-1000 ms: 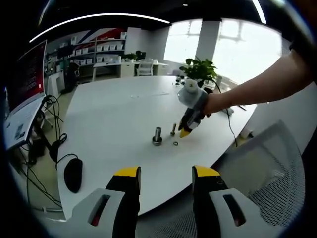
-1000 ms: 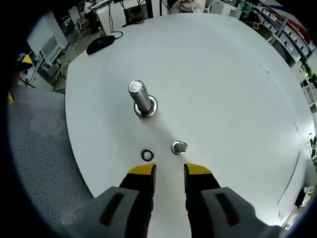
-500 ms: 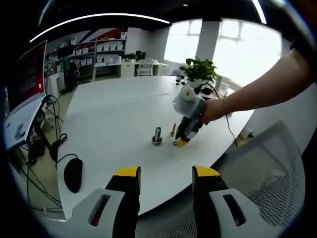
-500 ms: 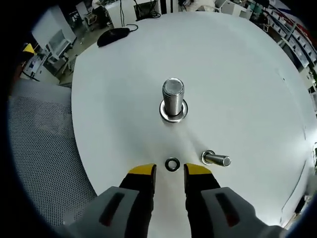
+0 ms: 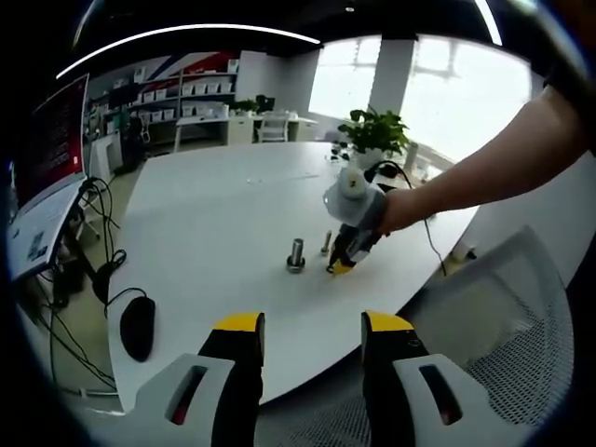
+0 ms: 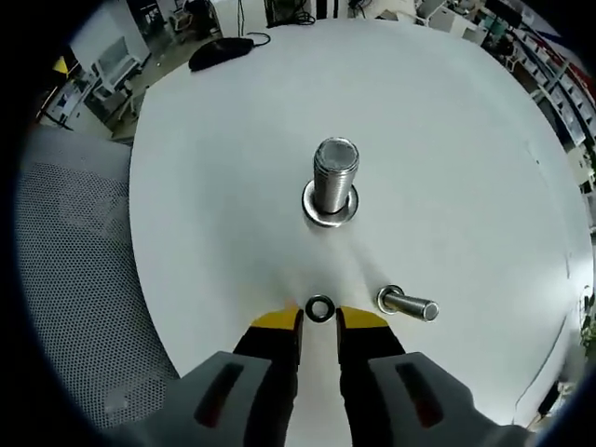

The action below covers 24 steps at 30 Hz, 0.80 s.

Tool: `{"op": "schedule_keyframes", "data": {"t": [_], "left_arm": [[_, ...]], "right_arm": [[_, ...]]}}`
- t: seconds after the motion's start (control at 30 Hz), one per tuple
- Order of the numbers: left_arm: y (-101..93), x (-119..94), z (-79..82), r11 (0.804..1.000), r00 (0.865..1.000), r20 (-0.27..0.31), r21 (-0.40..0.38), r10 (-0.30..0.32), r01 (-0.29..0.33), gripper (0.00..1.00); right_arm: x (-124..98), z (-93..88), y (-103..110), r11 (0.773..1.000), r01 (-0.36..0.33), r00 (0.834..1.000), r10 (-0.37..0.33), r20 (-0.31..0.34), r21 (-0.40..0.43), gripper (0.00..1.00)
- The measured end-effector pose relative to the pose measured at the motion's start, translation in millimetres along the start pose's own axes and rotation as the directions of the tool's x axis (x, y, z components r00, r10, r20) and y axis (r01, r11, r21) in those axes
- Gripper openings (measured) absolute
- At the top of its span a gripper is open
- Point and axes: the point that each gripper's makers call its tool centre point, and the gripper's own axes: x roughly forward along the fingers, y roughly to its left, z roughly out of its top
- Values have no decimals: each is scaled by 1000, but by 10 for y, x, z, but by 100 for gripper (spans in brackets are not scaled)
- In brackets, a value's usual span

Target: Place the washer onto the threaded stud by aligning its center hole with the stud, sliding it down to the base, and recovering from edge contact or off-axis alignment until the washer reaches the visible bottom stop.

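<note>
The right hand-held gripper [image 6: 318, 321] is hovering with jaws parted around the washer [image 6: 319, 308] — thin, stiff, slippery, lying flat on the bench [image 6: 447, 158] — best pinched across its rim.

The right gripper [image 6: 318, 319] is lowering toward the white round surface [image 6: 447, 168], its yellow-tipped jaws narrowing around the small dark metal ring washer [image 6: 319, 308], apparently without quite touching it yet.

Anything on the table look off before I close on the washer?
Nothing stands out. The washer lies flat between the right gripper's tips, the threaded stud stands upright, and a smaller bolt is beside the washer.
</note>
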Motion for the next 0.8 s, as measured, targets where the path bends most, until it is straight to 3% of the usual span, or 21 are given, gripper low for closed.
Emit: {"op": "schedule_keyframes", "data": {"t": [0.27,0.37,0.8], "left_arm": [[-1,-4,0,1000,1000,3,4,0,0,40],[3,-6,6,1000,1000,8,2,1,-1,40],[-10,0,0,1000,1000,5,4,-6,6,39]], "right_arm": [[9,-8,3,999,29,999,-28,-19,14,17],[8,-4,27,999,40,999,-40,-24,-22,16],[-49,-7,62,999,33,991,-29,-127,23,14]]}}
